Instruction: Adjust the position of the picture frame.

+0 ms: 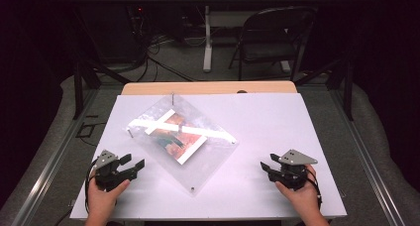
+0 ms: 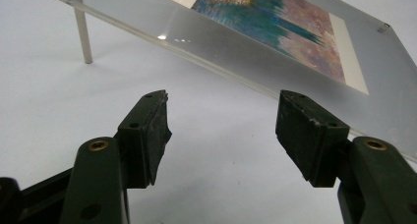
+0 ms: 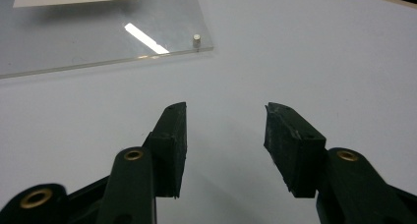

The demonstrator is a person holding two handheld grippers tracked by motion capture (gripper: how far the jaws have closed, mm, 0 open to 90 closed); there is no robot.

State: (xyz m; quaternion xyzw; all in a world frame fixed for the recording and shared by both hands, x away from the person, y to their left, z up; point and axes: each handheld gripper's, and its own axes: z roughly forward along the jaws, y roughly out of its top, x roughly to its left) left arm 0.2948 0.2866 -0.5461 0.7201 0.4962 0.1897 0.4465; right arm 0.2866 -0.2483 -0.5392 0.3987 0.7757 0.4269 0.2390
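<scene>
A clear acrylic plate [image 1: 208,156] lies turned like a diamond in the middle of the white table [image 1: 277,122], with small metal posts at its corners. A colourful picture print [image 1: 174,137] sits in it. My left gripper [image 1: 134,162] rests at the table's front left, open and empty, its jaws facing the plate's near edge [image 2: 231,71]. At the front right my right gripper [image 1: 266,161] is open too, nothing between its jaws. In the right gripper view the plate's corner post [image 3: 196,39] stands ahead and to the left. The picture print [image 2: 280,27] fills the top of the left gripper view.
A slim metal post [image 2: 82,32] holds the plate's corner above the table in the left gripper view. Beyond the table stand a folding chair [image 1: 270,37] and a desk leg [image 1: 207,37], with cables on the floor. Metal rails run along both table sides.
</scene>
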